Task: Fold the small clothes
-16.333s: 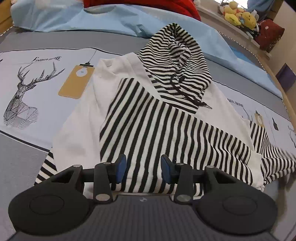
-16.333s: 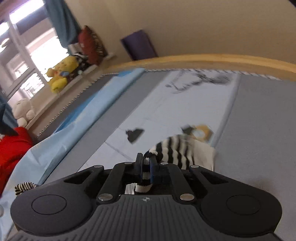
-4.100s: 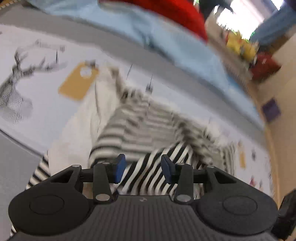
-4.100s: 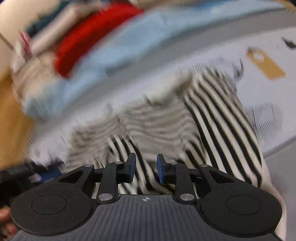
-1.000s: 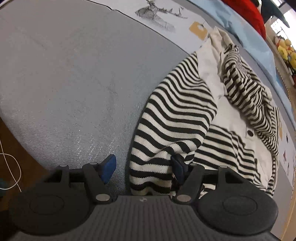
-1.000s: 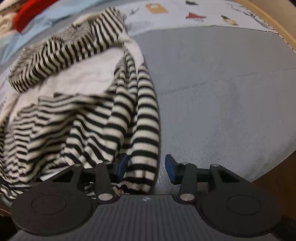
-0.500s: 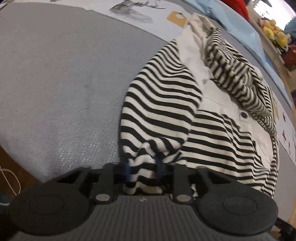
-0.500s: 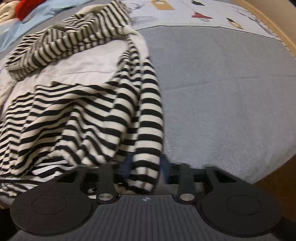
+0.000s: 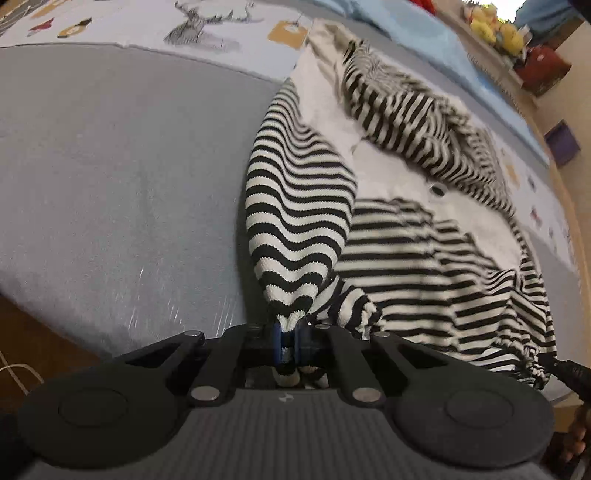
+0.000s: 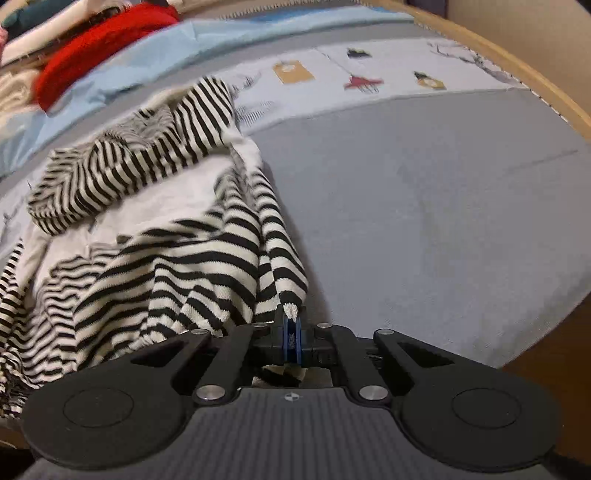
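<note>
Striped hoodie (image 9: 406,236) on bed (image 9: 110,177) | left hand-held gripper (image 9: 290,341) pinches cuff | right hand-held gripper (image 10: 291,334) pinches cuff

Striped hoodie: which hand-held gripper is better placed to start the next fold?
Neither clearly: the left hand-held gripper and right hand-held gripper are each shut on a sleeve cuff of the striped hoodie; left looks marginally better, its sleeve less bunched.

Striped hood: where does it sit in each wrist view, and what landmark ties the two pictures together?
Left wrist: the hood lies upper right of centre, on the white part of the sweater.
Right wrist: the hood lies upper left, bunched and partly blurred.
Shared landmark: the tan tag print on the bed cover beyond the hood.
</note>
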